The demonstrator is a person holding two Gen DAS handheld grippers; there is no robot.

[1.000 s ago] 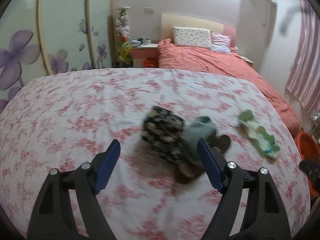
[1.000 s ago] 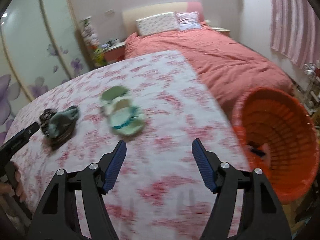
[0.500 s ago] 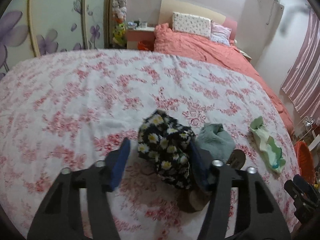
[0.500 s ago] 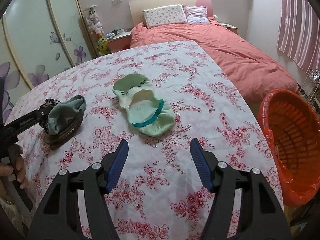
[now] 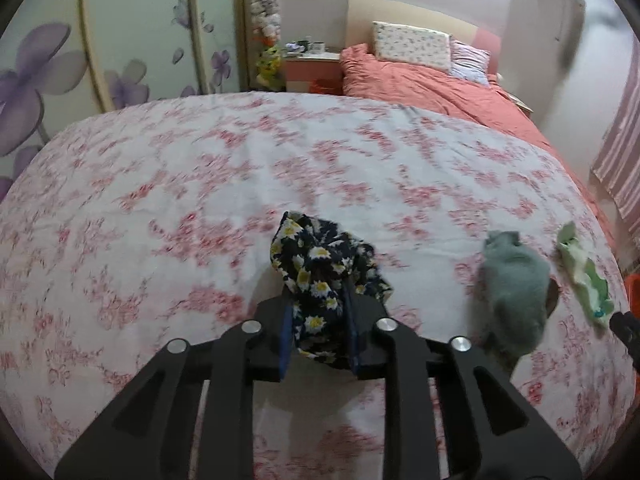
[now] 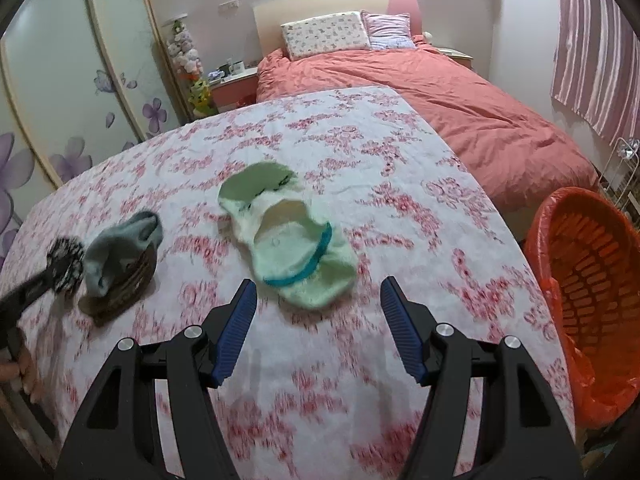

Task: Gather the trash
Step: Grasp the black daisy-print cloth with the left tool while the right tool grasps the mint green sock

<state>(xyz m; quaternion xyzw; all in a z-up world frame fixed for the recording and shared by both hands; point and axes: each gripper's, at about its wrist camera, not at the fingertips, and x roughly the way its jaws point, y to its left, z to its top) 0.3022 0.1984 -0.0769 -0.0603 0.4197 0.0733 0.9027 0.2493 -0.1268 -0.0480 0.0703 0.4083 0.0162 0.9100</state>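
Left gripper (image 5: 316, 320): clenched on the daisy-print cloth (image 5: 320, 264), a dark bundle with white and yellow flowers. The blue pads pinch its lower half; the upper folds stand free above the fingertips. Whether it is lifted clear of the floral tablecloth (image 5: 180, 184) cannot be told. Position: near the front edge of the table, toward the middle.

Right gripper (image 6: 320, 320): released, jaws spread wide, holding nothing. It hangs over the pale green sock (image 6: 292, 256), whose near end lies just beyond the open fingertips. That sock lies flat, right of centre, with a teal band at its mouth.

Further items: a grey-green sock (image 5: 514, 292) lies crumpled on top of a brown piece (image 6: 120, 288), left of the pale green one and just beside the left gripper. The orange basket (image 6: 592, 280) stands off the right edge of the table, lined with a thin orange bag.

Handling judgement: all pieces are soft, light and limp; they will sag and may slip from a shallow pinch. Take the pale green sock across a bunched fold near its middle, pressing slightly into the tablecloth without catching it. The stacked pair should be taken one layer at a time
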